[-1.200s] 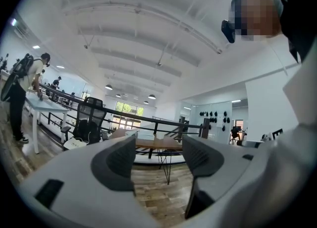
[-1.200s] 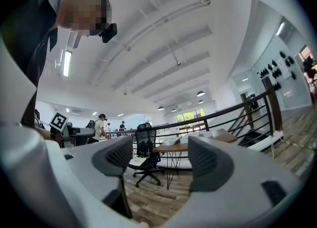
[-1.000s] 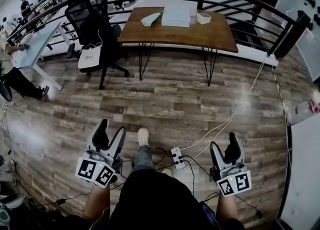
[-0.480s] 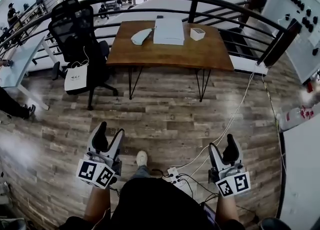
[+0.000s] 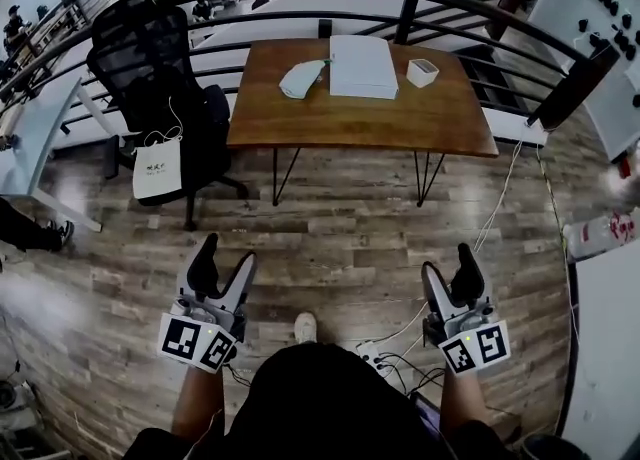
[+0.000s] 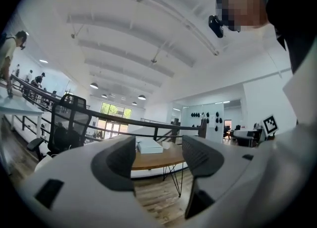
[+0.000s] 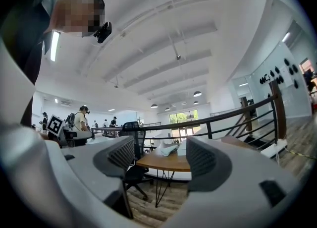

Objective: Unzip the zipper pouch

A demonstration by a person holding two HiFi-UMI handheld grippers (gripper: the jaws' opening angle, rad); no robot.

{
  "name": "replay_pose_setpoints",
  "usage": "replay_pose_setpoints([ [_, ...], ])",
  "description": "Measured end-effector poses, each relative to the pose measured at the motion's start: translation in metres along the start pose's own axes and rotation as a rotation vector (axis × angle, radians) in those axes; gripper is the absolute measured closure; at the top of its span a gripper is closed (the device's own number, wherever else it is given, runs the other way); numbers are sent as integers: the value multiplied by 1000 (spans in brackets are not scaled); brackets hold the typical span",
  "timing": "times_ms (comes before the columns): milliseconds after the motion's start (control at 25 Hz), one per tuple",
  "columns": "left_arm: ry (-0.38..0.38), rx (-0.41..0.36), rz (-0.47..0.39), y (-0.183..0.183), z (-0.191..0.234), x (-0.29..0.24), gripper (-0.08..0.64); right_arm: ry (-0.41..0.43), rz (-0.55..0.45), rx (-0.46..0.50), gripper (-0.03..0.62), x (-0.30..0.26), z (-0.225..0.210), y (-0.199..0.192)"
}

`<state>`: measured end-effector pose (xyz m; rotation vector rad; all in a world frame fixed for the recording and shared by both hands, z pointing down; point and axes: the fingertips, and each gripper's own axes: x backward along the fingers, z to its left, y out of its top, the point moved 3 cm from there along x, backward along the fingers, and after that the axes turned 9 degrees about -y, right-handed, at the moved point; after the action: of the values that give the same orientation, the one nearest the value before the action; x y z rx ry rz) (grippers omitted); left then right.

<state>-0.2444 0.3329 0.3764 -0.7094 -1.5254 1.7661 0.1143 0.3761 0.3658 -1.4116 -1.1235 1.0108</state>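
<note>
As it lies, the zipper pouch point(image 5: 300, 79) slants toward the white box point(image 5: 362, 52).

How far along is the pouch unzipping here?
Nothing looks done: the zipper pouch lies untouched on the wooden table ahead. In hand: nothing; the left gripper and right gripper are open and empty. Remaining: reaching the table, holding the pouch, pulling the zipper.

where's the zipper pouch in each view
Head view: zipper pouch top centre, on the wooden table, left of the white box.
Left gripper view: not seen; only table and box show between the jaws.
Right gripper view: pouch low centre, seen between the jaws.
Shared landmark: the wooden table.
</note>
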Motion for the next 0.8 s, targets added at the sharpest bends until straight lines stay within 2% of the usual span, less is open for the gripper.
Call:
replay_pose_setpoints([
  [160, -29, -3, 2, 2, 22, -15, 261, -2, 0, 11, 282, -24, 11, 3],
  [440, -29, 18, -8, -1, 40, -30, 261, -6, 5, 28, 288, -48, 9, 0],
  [800, -8, -16, -35, 7, 64, -90, 261, 2, -35, 39, 296, -104, -34, 5],
])
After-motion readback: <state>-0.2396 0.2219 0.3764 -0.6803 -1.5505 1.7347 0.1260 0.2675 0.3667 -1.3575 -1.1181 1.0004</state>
